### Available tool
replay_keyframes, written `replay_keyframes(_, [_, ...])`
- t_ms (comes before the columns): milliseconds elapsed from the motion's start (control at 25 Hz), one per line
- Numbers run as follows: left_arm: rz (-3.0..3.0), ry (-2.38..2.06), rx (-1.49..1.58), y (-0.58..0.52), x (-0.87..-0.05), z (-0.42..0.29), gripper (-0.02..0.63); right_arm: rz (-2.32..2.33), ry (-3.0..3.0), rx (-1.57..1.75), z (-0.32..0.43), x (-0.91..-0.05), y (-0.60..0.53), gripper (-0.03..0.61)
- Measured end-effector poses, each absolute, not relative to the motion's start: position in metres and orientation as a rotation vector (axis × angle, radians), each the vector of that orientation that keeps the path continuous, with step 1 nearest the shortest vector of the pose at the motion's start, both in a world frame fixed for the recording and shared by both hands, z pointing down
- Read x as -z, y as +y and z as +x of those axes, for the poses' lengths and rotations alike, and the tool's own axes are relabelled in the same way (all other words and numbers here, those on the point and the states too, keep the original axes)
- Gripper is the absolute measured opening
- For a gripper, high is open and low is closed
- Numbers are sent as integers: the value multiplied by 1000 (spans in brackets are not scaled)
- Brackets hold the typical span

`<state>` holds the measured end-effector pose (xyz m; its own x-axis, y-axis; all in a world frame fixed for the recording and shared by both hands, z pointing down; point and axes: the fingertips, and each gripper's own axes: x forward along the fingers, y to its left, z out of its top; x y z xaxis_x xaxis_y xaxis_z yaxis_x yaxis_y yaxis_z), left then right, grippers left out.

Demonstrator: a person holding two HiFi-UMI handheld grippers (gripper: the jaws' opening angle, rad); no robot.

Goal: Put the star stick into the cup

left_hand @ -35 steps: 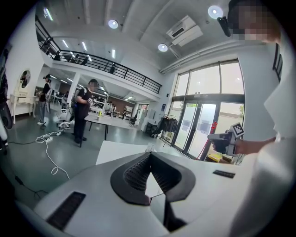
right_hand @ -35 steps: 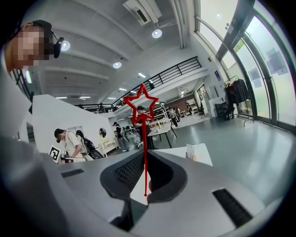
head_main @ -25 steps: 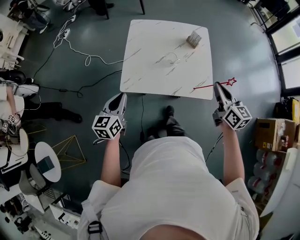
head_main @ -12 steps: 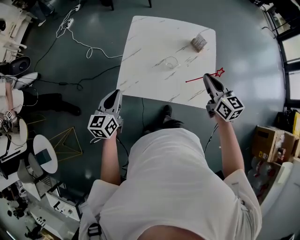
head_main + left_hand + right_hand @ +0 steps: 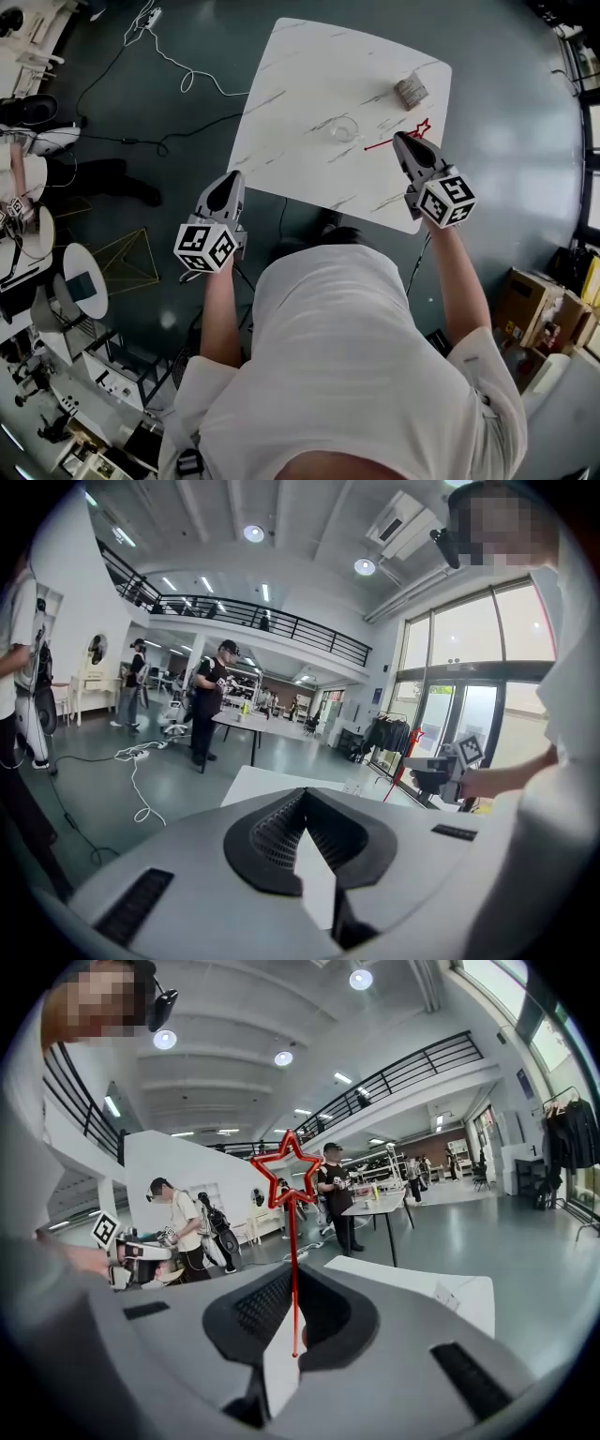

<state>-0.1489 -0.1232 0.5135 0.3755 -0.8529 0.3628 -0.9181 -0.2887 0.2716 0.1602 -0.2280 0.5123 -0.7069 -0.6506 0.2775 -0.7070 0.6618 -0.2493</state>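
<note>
Right gripper (image 5: 399, 140): jaws closed on the shaft of the red stick (image 5: 382, 142), clamped partway along it. In the right gripper view the shaft runs up through the jaw tips, with the star outline above and the plain end showing in the gap below the tips. From the head view we see this gripper over the near right part of the white table (image 5: 300, 75). The stick lies crosswise at its tip, with the star end pointing toward the small block (image 5: 410, 90) by the far right corner and the plain end pointing toward the cup (image 5: 344, 128). The cup is clear and stands upright near the middle of the table. The plain end is near it but apart from it, so the stick is not in the cup. We cannot tell how high the stick is above the tabletop. Left gripper (image 5: 228, 180): jaw tips together with nothing between them, per the left gripper view. It is held off the table over the floor (image 5: 141, 122), just beside the near left edge. A white cable (image 5: 192, 75) lies on the floor to the left of the table.
</note>
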Motion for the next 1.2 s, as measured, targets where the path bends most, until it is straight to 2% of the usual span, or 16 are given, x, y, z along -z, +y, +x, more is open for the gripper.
replay_keyframes(560, [2103, -1576, -253, -140, -535, -137, 12, 1073, -2694, -531, 131, -575, -304, 34])
replay_keyframes(1200, [2009, -1505, -330, -156, -577, -178, 12, 1121, -2433, -739, 93, -705, -318, 35])
